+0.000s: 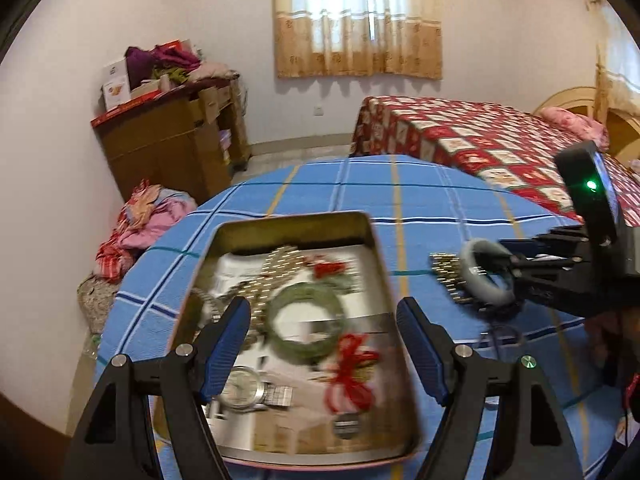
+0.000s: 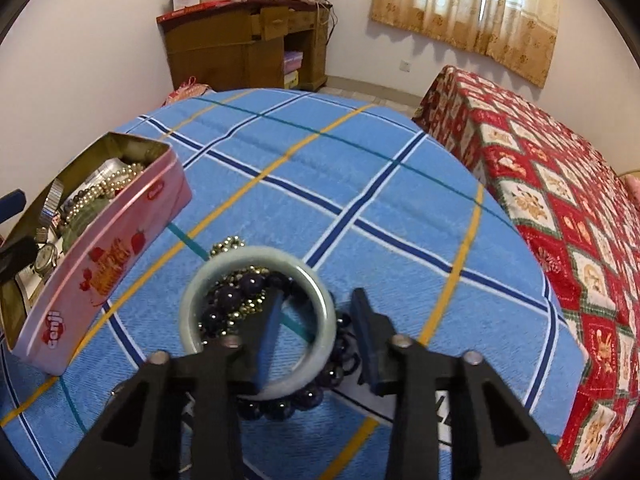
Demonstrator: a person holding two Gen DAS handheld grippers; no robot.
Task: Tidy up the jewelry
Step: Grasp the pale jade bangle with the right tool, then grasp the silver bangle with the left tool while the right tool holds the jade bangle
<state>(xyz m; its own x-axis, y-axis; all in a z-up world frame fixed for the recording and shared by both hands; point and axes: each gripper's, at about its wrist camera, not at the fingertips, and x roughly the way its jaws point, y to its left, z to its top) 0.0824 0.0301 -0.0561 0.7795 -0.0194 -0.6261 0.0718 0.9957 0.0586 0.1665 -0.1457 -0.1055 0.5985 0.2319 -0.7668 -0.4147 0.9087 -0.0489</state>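
An open pink tin (image 1: pixel 296 220) (image 2: pixel 120 240) on the blue checked table holds a green bangle (image 1: pixel 306 326), a pearl string (image 1: pixel 276 272), a watch (image 1: pixel 240 390) and red cord pieces (image 1: pixel 352 372). My left gripper (image 1: pixel 324 348) is open and empty above the tin. My right gripper (image 2: pixel 320 336) (image 1: pixel 516 276) is open, with its left finger inside a pale jade bangle (image 2: pixel 256 260) (image 1: pixel 486 276) and its right finger outside it. The bangle is right of the tin, over a dark bead bracelet (image 2: pixel 280 400) and a gold bead chain (image 2: pixel 228 246) (image 1: pixel 446 270).
A bed with a red patterned cover (image 1: pixel 480 144) (image 2: pixel 540 200) stands to the right of the table. A wooden cabinet piled with clothes and boxes (image 1: pixel 172 140) (image 2: pixel 244 40) stands against the far wall. Clothes lie on the floor (image 1: pixel 140 228) to the left.
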